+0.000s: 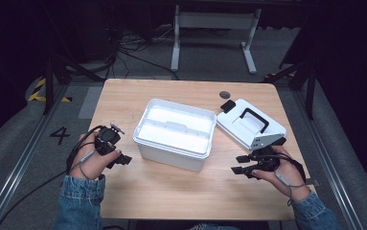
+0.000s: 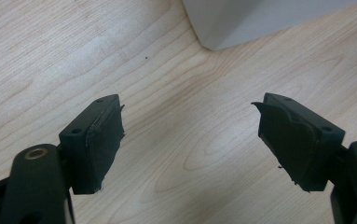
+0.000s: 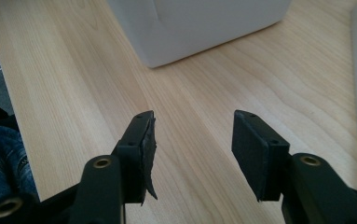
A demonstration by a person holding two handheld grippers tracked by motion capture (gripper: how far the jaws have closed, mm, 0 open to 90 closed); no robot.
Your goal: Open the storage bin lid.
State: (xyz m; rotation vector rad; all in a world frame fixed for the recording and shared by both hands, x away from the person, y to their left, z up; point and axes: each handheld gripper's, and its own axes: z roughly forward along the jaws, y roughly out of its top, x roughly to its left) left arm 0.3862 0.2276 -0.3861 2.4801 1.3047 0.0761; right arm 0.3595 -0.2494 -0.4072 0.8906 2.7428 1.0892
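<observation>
The white box [image 1: 175,133] sits lidless on the counter [image 1: 171,191] between both tools; its lid [image 1: 249,123] lies just beside the right tool [image 1: 241,164]. Left tool [image 1: 122,159] and right tool are released, grasping nothing.

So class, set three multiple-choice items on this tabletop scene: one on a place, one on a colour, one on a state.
1. Where does the white plastic lid with the black handle lie?
A inside the box
B on the table, right of the box
C on the floor
2. What colour is the open rectangular plastic box?
A white
B blue
C red
3. How do the left gripper jaws stand?
A shut on the lid
B shut, holding nothing
C open, holding nothing

Key: B, lid rests beside the box; A, walls white; C, bare light wooden table between jaws.
</observation>
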